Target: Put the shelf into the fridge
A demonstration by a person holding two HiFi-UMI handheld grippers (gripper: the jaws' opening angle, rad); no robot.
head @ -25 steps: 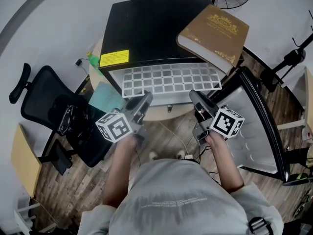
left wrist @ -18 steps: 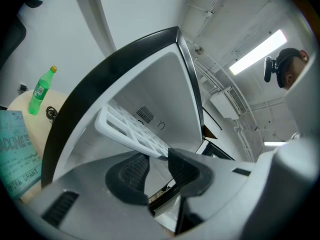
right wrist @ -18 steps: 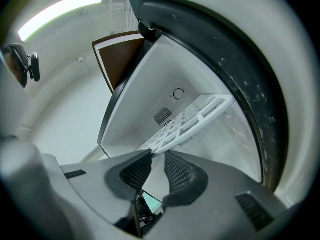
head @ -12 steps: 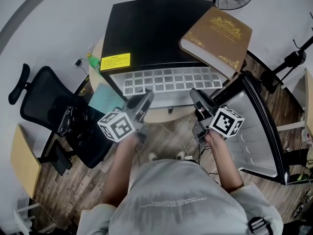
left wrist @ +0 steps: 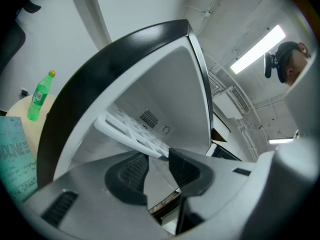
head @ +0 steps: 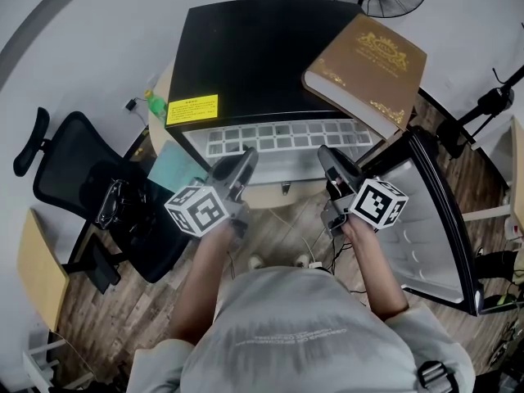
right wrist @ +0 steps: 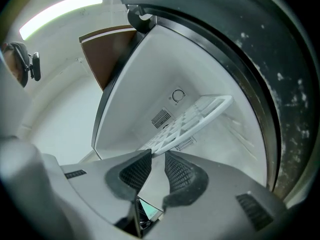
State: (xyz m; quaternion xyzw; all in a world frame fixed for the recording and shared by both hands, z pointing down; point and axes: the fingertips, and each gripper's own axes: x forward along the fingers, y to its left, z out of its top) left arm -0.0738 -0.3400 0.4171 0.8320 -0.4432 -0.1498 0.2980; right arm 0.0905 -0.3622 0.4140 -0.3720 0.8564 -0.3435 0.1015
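The white grid shelf (head: 286, 136) lies level inside the open black fridge (head: 254, 47), only its front strip showing from above. My left gripper (head: 243, 160) is at the shelf's front left edge. In the left gripper view its jaws (left wrist: 159, 159) are opening, and the shelf's rim (left wrist: 132, 131) ends at their tips with a gap round it. My right gripper (head: 327, 158) is at the front right edge. In the right gripper view the shelf (right wrist: 190, 121) runs into the narrow gap between the tips of that gripper (right wrist: 157, 156).
A thick brown book (head: 368, 60) lies on the fridge top at the right. The fridge door (head: 434, 211) stands open to the right. A green bottle (head: 155, 101) and a teal booklet (head: 176, 166) sit on the round table left of the fridge. A black office chair (head: 90, 195) stands at the left.
The shelf has slid deeper into the fridge, so less of its grid shows from above. Both grippers have moved slightly forward with it.
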